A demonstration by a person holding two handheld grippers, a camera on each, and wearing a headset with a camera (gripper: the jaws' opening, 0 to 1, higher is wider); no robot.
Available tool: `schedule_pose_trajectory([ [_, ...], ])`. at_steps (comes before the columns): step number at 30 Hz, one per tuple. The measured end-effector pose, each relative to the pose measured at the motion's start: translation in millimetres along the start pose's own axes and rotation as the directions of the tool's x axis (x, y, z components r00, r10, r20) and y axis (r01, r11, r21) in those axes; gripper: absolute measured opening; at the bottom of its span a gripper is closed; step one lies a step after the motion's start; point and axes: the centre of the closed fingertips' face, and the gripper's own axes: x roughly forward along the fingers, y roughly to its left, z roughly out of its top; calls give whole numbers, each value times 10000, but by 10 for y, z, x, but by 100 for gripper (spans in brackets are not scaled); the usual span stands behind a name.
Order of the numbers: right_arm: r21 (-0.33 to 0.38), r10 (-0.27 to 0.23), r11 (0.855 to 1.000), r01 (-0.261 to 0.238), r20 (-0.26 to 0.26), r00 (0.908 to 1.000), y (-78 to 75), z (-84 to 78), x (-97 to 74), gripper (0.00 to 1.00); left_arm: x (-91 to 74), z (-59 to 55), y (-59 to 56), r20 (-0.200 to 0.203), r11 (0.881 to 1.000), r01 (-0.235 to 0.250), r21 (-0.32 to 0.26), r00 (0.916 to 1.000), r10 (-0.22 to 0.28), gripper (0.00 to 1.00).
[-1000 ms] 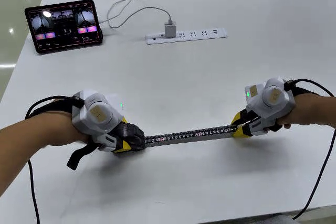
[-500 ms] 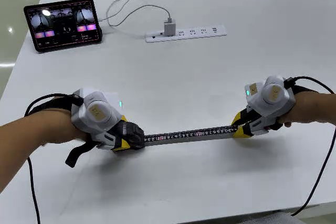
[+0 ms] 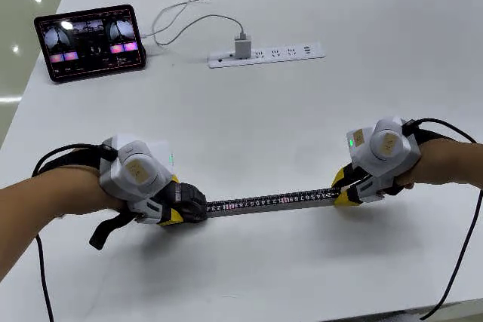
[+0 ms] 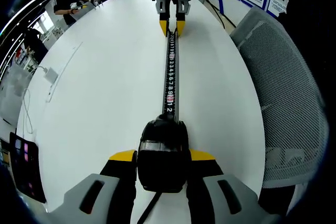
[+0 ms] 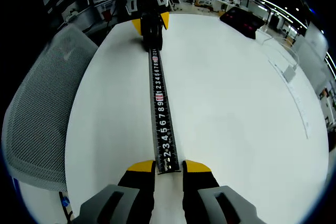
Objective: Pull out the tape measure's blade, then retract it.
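Left gripper (image 4: 163, 157) clamps tape measure (image 3: 190, 203), right gripper (image 5: 168, 167) pinches blade (image 5: 160, 108) at desk's (image 3: 302, 111) near edge. Pull-out looks done; retract next.

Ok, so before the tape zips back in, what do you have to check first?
1. The left gripper is shut tight on the tape measure case: ok.
2. The right gripper has its fingers pinching the end of the blade: ok.
3. The blade runs straight between the two grippers, with no twist or kink: ok.
4. Nothing sits on the table near the blade. The tablet and power strip lie at the far side: ok.
5. Whether the case's blade lock is off: cannot tell.
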Motion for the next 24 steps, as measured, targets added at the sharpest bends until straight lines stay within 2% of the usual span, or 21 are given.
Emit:
schedule_pose_trajectory([
  [3, -259, -42, 9997, 45, 98, 9999, -1, 57, -32, 16, -42, 6, -3, 71, 9999, 55, -145, 10000, -54, 34],
  [10, -174, -89, 9998, 89, -20, 10000, -30, 80, -93, 22, -112, 17, 5, 282, 9987, 182, -471, 9995, -169, 45],
  [15, 193, -103, 9998, 102, 42, 9999, -18, 109, -145, 29, -153, 73, 7, 515, 9975, 191, -686, 9986, -156, 50],
  [19, 1157, -109, 9933, 64, 380, 9992, -35, 149, -142, 42, -184, 118, 34, 720, 9940, 55, -1093, 9974, 24, 60],
  [24, 1191, -238, 9927, 189, 400, 9989, -12, 152, -179, 47, -205, 124, 52, 870, 9890, 71, -1479, 9962, 58, 65],
])
